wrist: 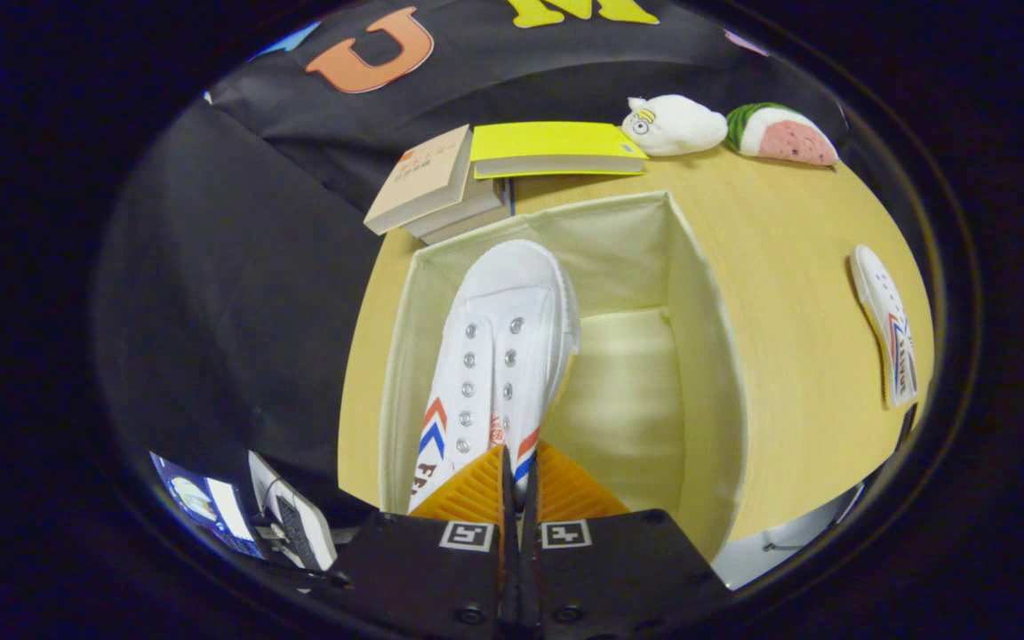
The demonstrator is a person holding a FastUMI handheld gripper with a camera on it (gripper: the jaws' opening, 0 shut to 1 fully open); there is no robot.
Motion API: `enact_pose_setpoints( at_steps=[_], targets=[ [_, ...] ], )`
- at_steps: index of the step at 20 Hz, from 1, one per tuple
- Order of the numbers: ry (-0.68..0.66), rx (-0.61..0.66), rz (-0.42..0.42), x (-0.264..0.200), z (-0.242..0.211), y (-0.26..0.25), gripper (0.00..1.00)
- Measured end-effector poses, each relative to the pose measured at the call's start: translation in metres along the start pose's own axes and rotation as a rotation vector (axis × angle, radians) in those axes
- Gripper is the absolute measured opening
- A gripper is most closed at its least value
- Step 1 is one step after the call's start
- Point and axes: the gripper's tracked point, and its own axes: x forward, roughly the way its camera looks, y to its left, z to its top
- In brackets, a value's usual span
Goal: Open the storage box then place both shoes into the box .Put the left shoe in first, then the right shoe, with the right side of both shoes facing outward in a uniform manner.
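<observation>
Claw (519,476) at bottom centre of the frame, fingers pressed nearly together with only a thin slit between them, pinching what looks like the heel edge or collar of the white shoe (499,356); both fingers seem to bear on it, though the contact itself is hidden behind the pads. The shoe hangs toe-forward over the open storage box (699,356), which fills mid-frame; toe points toward the far wall and the body sits against the box's left wall. Can't tell if the sole touches the box floor yet. The second shoe (887,327) lies on the bench (788,222) at right of frame, well apart from the box. Books (441,182) are stacked at upper centre just beyond the box, with two plush toys (725,129) at upper right. Risks, as I judge them: the grip is on a thin fabric edge, so the shoe could slip or swing and land twisted, leaving the wrong side facing outward. Releasing too high could tip it onto its side. Parked mid-box, it may leave too little room for the second shoe. The soft box wall could fold if the toe or claw pushes it.
</observation>
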Motion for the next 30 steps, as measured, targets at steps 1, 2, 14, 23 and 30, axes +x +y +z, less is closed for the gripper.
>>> enact_pose_setpoints(
  at_steps=[1, 2, 14, 23, 30],
  targets=[
    [0.010, -0.002, -0.003, 0.008, -0.001, 0.000, 0.06],
    [0.017, 0.000, -0.007, 0.016, 0.000, 0.000, 0.06],
    [0.076, 0.019, -0.020, 0.055, -0.007, -0.002, 0.25],
    [-0.106, -0.120, -0.021, -0.021, 0.008, 0.010, 0.89],
    [-0.346, -0.182, -0.112, -0.133, 0.037, -0.035, 0.95]
  ],
)
